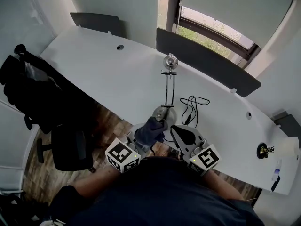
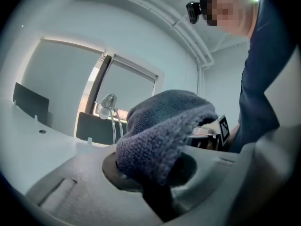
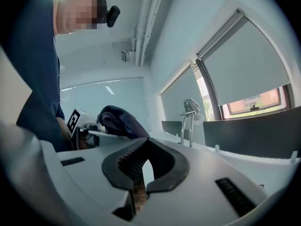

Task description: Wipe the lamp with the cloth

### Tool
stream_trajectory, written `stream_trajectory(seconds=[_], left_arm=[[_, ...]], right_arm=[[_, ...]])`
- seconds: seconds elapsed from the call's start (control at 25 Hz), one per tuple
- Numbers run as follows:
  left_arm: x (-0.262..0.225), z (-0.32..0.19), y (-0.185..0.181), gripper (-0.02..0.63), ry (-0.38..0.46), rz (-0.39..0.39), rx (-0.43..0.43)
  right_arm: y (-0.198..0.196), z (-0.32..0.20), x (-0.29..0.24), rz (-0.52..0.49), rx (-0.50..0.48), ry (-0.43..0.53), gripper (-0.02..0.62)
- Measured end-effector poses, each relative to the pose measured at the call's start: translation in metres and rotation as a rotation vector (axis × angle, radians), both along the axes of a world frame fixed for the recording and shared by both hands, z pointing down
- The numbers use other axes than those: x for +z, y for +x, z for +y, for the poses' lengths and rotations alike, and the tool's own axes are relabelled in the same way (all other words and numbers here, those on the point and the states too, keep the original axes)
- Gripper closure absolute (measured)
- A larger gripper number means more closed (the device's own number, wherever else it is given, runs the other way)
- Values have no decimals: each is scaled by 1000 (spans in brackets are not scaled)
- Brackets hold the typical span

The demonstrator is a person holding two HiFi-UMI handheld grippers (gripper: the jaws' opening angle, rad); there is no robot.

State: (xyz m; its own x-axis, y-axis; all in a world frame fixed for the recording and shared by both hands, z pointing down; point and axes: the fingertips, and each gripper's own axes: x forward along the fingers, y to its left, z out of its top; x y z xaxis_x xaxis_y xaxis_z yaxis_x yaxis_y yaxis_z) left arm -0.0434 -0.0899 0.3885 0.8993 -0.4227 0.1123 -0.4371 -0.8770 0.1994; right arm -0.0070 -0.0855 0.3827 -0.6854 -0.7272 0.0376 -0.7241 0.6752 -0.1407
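Head view: left claw (image 1: 150, 133) grips cloth (image 1: 147, 130), right claw (image 1: 177, 131) closed, empty; best press gently onto lamp (image 1: 163, 113) at 12 o'clock.

Lamp (image 1: 163, 113) on desk (image 1: 117, 79); cable (image 1: 187, 118) right of it — cloth (image 1: 150, 131) before it.

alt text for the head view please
Seen from above, the left gripper clamps a dark blue cloth at the base of a silver lamp on a white desk. The right gripper sits alongside, jaws together and empty; a black cable lies beside the lamp.
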Motion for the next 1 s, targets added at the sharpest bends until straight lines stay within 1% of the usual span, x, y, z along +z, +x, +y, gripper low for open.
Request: stream_trajectory(seconds=[0.16,0.44,0.68,0.8,1.0], left_arm=[[-8,1,-11,537,13,41,-35],[-11,10,-10,537,35,39,-30],[-11,15,-5,537,31,39,-23],[-12,16,-3,537,35,38,-23],[-12,18,0,537,39,37,-18]], right_arm=[[-8,7,9,8,-28,-33,584],[-12,13,9,21,-54,-36,584],[-8,17,11,41,-65,-25,584],[-6,19,11,19,-59,-35,584],[-2,21,10,33,-51,-28,584]])
